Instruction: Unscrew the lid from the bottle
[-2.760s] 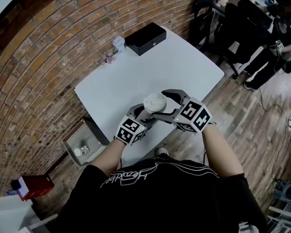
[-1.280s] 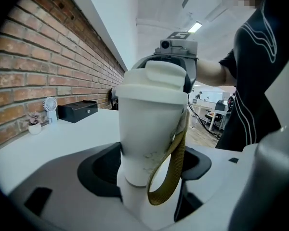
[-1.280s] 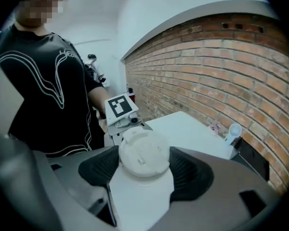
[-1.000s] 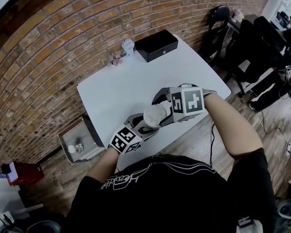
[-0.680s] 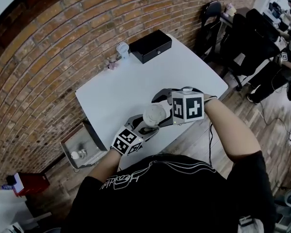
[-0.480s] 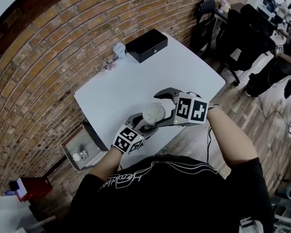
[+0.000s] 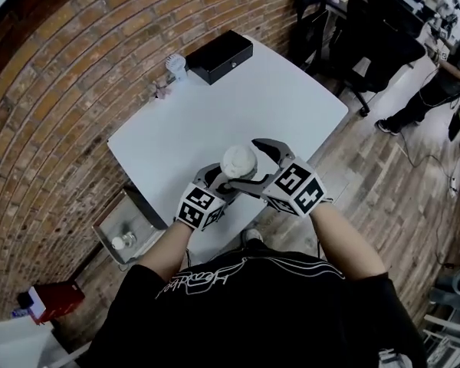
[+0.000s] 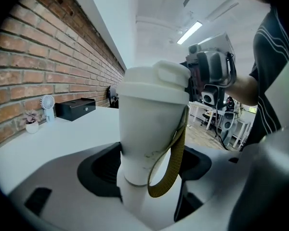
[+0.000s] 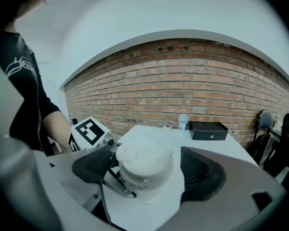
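Gripping bottle [image 8: 145,134], left tool [image 7: 218,182]; right tool [image 7: 251,164] jaws just opening, lid [image 9: 144,159] between.

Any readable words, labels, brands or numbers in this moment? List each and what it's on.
Nothing reads clearly.
White script in the shirt print: too distorted to read.
The marker cubes: square code patterns only, no letters.
Label on the red box: too small to read.
No print visible on the bottle.

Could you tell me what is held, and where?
Left gripper holds the bottle by its lower body; right gripper, just opened, straddles the lid without gripping.
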Available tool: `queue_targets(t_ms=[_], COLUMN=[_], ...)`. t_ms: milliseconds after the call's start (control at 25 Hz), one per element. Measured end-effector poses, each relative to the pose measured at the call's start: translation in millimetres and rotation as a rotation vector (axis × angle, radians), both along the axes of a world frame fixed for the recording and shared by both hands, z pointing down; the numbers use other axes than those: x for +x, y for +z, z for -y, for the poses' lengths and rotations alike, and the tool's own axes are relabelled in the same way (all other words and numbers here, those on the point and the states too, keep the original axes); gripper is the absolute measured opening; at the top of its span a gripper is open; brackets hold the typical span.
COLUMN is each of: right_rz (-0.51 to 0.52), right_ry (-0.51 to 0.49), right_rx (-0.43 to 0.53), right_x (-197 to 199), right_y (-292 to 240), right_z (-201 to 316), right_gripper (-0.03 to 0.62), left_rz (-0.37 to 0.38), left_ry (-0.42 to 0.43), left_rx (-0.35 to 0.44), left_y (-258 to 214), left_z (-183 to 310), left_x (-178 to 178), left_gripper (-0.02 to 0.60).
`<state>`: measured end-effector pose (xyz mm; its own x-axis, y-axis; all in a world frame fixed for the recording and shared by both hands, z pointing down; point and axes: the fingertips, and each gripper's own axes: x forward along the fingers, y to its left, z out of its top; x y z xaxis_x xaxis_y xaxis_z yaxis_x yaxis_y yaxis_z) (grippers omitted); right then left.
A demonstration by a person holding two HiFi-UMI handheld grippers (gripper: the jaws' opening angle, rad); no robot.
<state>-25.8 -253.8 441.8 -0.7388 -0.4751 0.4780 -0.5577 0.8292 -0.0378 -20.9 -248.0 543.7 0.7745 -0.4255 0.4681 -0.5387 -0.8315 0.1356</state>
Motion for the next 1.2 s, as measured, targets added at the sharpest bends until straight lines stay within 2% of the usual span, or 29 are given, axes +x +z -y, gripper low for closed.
queue_targets(t_ms=[240, 360, 560, 920, 1200], right_rz=[0.004, 0.016, 0.025, 0.028, -0.015], right_ry=[0.106, 0.16, 0.175, 0.07, -0.179], right_rx=[0.009, 0.03, 0.045, 0.018, -0.006], right_x=[-10, -10, -9, -9, -11], right_y=[8, 8, 9, 9, 11], right_z=[1, 4, 6, 3, -1], right_gripper=[0.433, 0.392, 0.387, 0.388, 0.388], left_rz=[0.006, 0.005, 0.002, 0.006, 0.014], left_ry=[-0.006, -0.01, -0.018, -0.021, -0.018], left_rx=[-0.005, -0.005, -0.007, -0.005, -0.015], left_y=[0, 1, 2, 1, 1], left_z=[0, 0, 0, 0, -1], left_x=[1, 0, 0, 1, 1], left_gripper=[0.342, 0.342, 0.342, 0.342, 0.342])
